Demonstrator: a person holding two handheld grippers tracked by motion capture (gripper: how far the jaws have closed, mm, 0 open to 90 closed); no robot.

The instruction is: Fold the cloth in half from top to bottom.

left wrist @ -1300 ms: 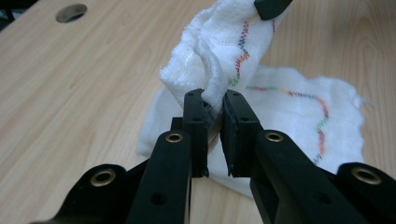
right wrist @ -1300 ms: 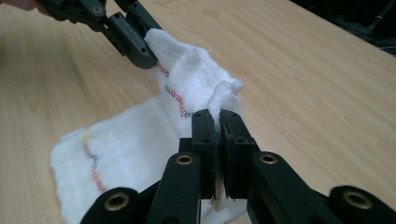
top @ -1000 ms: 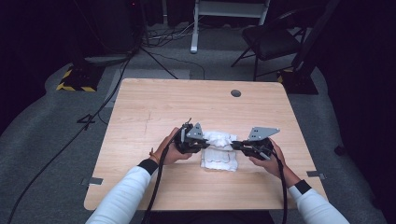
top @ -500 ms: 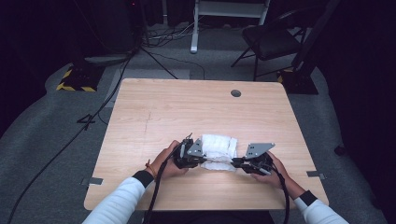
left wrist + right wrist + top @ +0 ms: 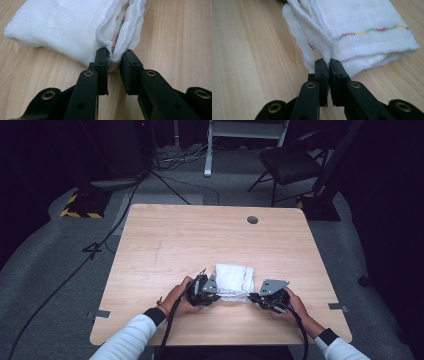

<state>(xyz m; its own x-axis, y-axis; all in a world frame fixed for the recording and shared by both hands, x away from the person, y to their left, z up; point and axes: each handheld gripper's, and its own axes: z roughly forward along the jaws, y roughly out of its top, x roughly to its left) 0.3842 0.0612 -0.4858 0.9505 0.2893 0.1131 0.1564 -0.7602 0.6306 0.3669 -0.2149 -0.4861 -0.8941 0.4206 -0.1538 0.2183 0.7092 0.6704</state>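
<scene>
A folded white cloth (image 5: 234,277) with a coloured zigzag stitch lies on the wooden table (image 5: 200,235) near its front edge. My left gripper (image 5: 218,292) is at the cloth's near left corner. In the left gripper view the cloth (image 5: 62,22) has its bunched corner between the jaws of the left gripper (image 5: 115,56); they have just been opening a little and still touch it. My right gripper (image 5: 251,296) is at the near right corner. In the right gripper view the right gripper (image 5: 329,62) is shut on a thin edge of the cloth (image 5: 362,25).
A round cable hole (image 5: 252,219) sits in the table's far right part. Beyond the table stand a dark chair (image 5: 292,162) and a white stand (image 5: 240,130). Cables (image 5: 115,230) run across the grey floor at the left.
Both grippers have come toward the table's near edge and lower, bringing the cloth's near edge with them. The cloth now lies as a neater folded rectangle.
</scene>
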